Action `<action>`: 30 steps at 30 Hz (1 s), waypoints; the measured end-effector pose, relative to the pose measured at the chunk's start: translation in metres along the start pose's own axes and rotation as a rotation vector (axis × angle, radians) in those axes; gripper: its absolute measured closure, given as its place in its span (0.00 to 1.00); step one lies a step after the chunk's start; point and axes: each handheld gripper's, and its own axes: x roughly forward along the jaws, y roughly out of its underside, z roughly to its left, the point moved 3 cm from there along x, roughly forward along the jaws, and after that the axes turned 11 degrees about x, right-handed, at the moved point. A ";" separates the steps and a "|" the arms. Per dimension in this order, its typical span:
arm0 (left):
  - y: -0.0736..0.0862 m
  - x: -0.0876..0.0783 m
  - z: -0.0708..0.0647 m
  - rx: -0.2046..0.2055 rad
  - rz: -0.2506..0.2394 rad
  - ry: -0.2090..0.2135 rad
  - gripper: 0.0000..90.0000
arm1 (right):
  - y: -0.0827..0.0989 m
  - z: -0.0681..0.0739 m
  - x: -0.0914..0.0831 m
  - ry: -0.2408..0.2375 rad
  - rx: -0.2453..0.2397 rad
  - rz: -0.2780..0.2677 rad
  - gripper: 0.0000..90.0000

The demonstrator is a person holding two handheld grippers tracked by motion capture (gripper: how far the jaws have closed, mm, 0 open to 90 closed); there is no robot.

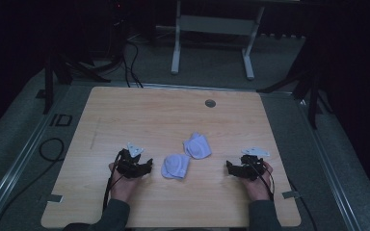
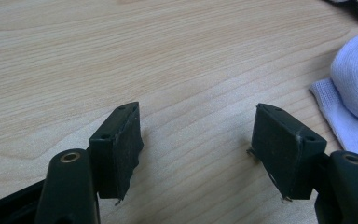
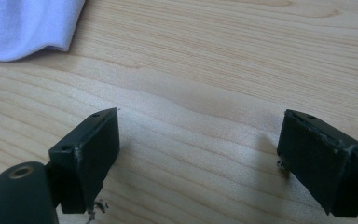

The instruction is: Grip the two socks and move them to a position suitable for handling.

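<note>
I find both tools resting low over the wooden table (image 1: 125,120), one to either side of two small pale lavender socks. The left gripper (image 1: 144,168) stands with its jaws spread wide and nothing between them; in the left gripper view the ribbed cuff of the nearer sock (image 2: 349,93) lies just beside its right-hand pad, not touching it. The right gripper (image 1: 231,168) is likewise spread and empty, well apart from the cloth; in the right gripper view a sock (image 3: 28,25) lies off in the upper left corner. In the high view the nearer sock (image 1: 175,166) sits between the two tools, and the farther sock (image 1: 197,146) lies just beyond it, the two close together or touching. My concerns: the cloth is thin and lies flat, so a pad coming in level may push it along the smooth board instead of getting under an edge; a shallow pinch may catch one layer only and slip; and a pull on one sock could drag its neighbour.
</note>
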 end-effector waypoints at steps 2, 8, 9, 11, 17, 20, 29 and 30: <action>0.000 0.000 0.000 0.000 -0.001 0.000 0.37 | 0.000 0.001 0.000 -0.003 -0.002 0.001 0.14; 0.000 0.000 0.000 0.001 0.001 0.001 0.37 | 0.000 0.003 -0.005 0.002 -0.001 0.020 0.28; 0.000 0.000 0.000 0.001 0.002 0.001 0.37 | 0.000 0.003 -0.006 0.000 -0.004 0.019 0.29; 0.000 0.000 -0.001 0.001 0.001 0.001 0.36 | 0.000 0.004 -0.007 -0.005 -0.008 0.026 0.33; 0.000 0.000 -0.001 -0.002 0.000 0.000 0.36 | -0.001 0.004 -0.010 -0.024 -0.035 0.043 0.47; 0.000 0.000 -0.002 0.000 0.000 0.001 0.36 | -0.002 0.003 -0.011 -0.044 -0.059 0.063 0.54; -0.001 0.001 -0.002 0.002 -0.003 0.003 0.35 | -0.001 0.014 -0.014 -0.068 -0.126 0.088 0.62; -0.001 0.001 -0.002 0.002 -0.003 0.003 0.35 | -0.002 0.016 -0.016 -0.068 -0.135 0.089 0.63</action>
